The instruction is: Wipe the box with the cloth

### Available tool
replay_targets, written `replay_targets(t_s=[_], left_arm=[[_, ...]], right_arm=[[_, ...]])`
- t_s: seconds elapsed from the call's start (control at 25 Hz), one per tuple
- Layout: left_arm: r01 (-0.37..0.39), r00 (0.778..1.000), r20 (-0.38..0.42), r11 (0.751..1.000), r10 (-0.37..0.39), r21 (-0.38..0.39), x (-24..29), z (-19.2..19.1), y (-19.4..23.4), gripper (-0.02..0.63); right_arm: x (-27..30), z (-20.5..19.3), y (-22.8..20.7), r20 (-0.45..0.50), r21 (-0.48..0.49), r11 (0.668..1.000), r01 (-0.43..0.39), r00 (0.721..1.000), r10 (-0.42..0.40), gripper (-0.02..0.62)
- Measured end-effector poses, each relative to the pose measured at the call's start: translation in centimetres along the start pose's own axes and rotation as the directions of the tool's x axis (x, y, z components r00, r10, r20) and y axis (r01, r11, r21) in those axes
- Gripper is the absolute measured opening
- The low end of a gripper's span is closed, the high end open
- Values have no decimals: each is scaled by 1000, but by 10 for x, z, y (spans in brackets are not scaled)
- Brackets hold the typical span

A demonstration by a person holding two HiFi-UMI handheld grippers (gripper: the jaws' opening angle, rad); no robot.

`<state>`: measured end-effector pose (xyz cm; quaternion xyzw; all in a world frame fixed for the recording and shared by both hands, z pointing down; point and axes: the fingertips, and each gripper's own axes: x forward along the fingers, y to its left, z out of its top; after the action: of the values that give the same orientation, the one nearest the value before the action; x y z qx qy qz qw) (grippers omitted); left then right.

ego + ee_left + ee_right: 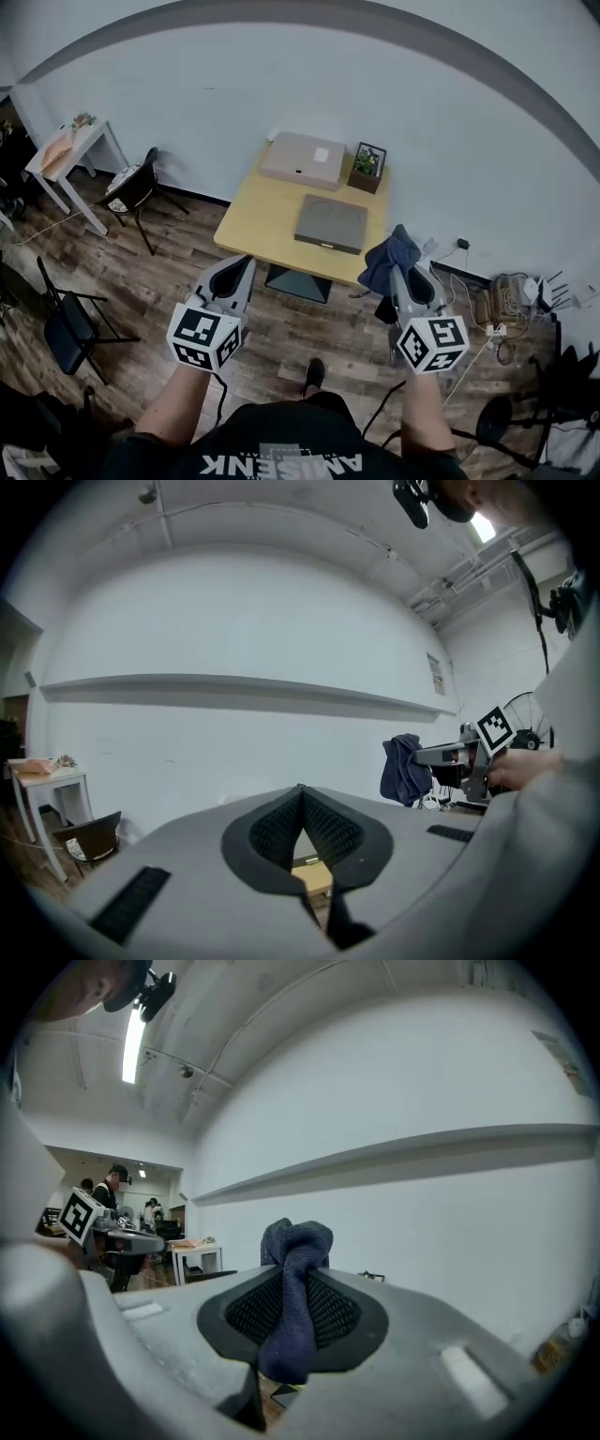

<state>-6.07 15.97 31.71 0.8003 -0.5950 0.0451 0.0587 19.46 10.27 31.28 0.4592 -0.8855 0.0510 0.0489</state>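
Cloth (295,1241) dark blue, bunched, twisted

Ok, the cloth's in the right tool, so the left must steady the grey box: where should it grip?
Likely the near left corner of the grey box, from the front-left. It lies flat, so only its thin edge offers a pinch, and that side leaves the top free for the cloth. The left tool, now shut, must open first.
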Motion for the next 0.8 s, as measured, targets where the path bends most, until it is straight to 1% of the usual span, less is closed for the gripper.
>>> replay_targets(t_s=[0.12, 0.24, 0.32, 0.44, 0.64, 0.8], left_arm=[[-17, 1000, -5, 999, 17, -30, 37, 1, -1, 2], [-45, 998, -35, 999, 44, -12, 70, 2, -3, 2], [-67, 997, -40, 997, 66, -25, 90, 2, -1, 2], [-74, 996, -49, 997, 73, -29, 116, 0, -3, 2], [-99, 993, -60, 995, 98, -9, 154, 2, -3, 2], [-93, 994, -61, 996, 93, 4, 175, 7, -3, 0]], right_arm=[[26, 3, -29, -12, -26, 999, -42, 999, 42, 72], [48, 9, -60, -13, -24, 998, -57, 998, 57, 72], [61, 7, -75, -19, -20, 997, -75, 997, 74, 72], [76, -2, -93, -34, -1, 995, -100, 994, 100, 72], [96, -6, -122, -52, -4, 994, -113, 992, 113, 72], [111, -3, -137, -40, -4, 994, -108, 993, 107, 72]])
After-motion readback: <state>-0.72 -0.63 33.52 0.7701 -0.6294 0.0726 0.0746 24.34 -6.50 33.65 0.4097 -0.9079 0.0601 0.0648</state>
